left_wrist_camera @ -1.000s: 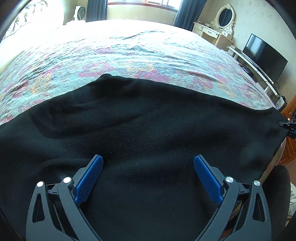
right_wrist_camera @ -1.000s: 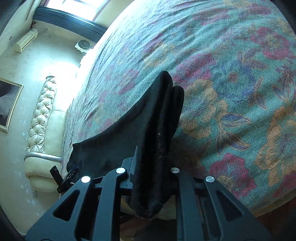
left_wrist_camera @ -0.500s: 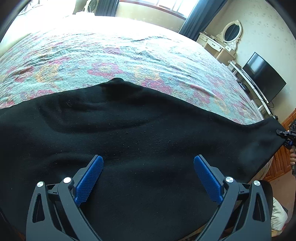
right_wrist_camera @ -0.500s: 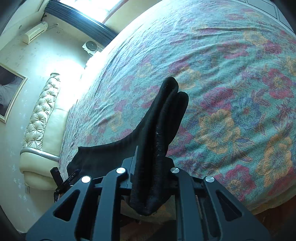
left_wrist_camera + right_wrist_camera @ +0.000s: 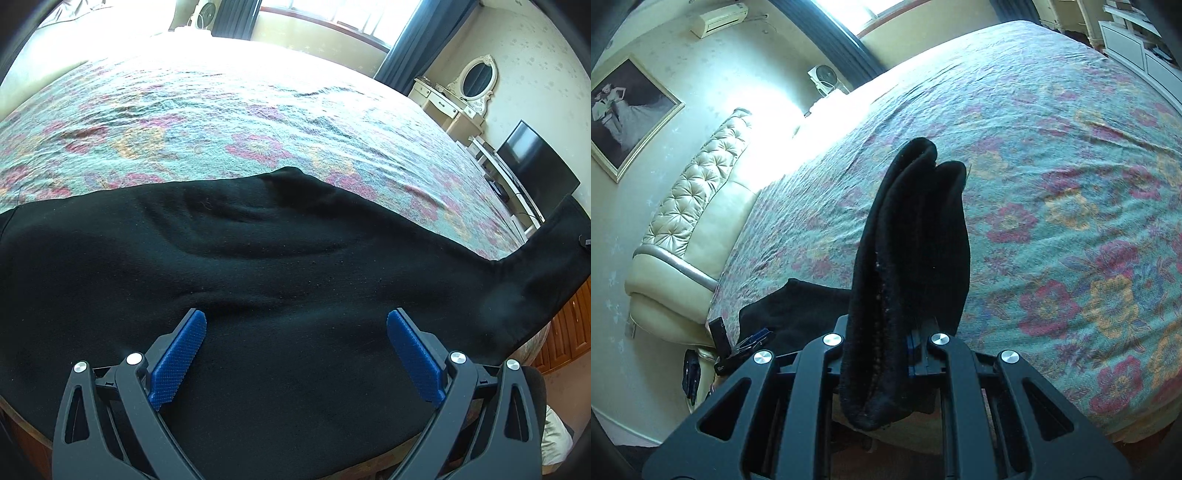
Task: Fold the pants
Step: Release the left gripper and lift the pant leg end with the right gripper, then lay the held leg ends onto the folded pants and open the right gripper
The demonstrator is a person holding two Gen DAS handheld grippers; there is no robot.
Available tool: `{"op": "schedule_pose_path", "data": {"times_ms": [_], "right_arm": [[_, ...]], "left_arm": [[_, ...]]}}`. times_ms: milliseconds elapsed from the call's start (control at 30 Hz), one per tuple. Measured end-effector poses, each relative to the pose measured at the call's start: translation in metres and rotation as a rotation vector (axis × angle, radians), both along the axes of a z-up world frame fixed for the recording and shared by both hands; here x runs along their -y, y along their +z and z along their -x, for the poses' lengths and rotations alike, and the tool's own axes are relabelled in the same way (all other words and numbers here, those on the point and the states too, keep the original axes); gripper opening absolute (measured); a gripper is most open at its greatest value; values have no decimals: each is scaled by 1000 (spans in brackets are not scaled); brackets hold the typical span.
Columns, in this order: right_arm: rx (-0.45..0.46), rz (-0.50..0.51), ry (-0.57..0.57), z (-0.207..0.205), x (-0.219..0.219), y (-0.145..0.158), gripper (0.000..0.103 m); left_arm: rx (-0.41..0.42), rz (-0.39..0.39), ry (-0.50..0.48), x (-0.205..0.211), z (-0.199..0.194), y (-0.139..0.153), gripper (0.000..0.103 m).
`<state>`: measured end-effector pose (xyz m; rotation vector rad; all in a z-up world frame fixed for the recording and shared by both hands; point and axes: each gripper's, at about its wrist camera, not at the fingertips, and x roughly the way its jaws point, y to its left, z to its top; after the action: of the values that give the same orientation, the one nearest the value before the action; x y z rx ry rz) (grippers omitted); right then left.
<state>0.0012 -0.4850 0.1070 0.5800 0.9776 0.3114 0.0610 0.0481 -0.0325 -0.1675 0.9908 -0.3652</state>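
Black pants (image 5: 280,280) lie spread across the near edge of a bed with a floral cover (image 5: 229,122). My left gripper (image 5: 295,354) hovers over the middle of the cloth, open, its blue pads (image 5: 177,354) wide apart with nothing between them. At the far right of the left wrist view the pants' end rises off the bed (image 5: 554,251). In the right wrist view that end is a bunched black fold (image 5: 908,266) standing up between the jaws of my right gripper (image 5: 882,354), which is shut on it. The rest of the pants (image 5: 798,306) trail left toward the left gripper (image 5: 750,343).
A tufted cream headboard (image 5: 690,206) stands at the bed's left end. A dressing table with an oval mirror (image 5: 476,77) and a dark television (image 5: 535,162) line the far right wall. A wooden cabinet (image 5: 569,325) lies beyond the bed's right edge.
My right gripper has lifted the pants' end higher off the bed. My left gripper has tilted up, stays open, and the cloth's right end now slopes upward.
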Motion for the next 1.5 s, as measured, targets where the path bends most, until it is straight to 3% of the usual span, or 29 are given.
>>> {"op": "schedule_pose_path", "data": {"times_ms": [367,600,1067,1500], "right_arm": [[4,126,144,-27,-105,2,14],[-6,183,208,-34,-157,-10,14],[-71,287,310,-41,-240,-73,14],[-134,326,332,-46,-269,-117,15]], "left_arm": [[23,19,49,-24,8,4,97],[18,87,91,-40,11,6,97],[19,109,105,-45,13,6,97],[10,121,114,-45,13,3,97]]}}
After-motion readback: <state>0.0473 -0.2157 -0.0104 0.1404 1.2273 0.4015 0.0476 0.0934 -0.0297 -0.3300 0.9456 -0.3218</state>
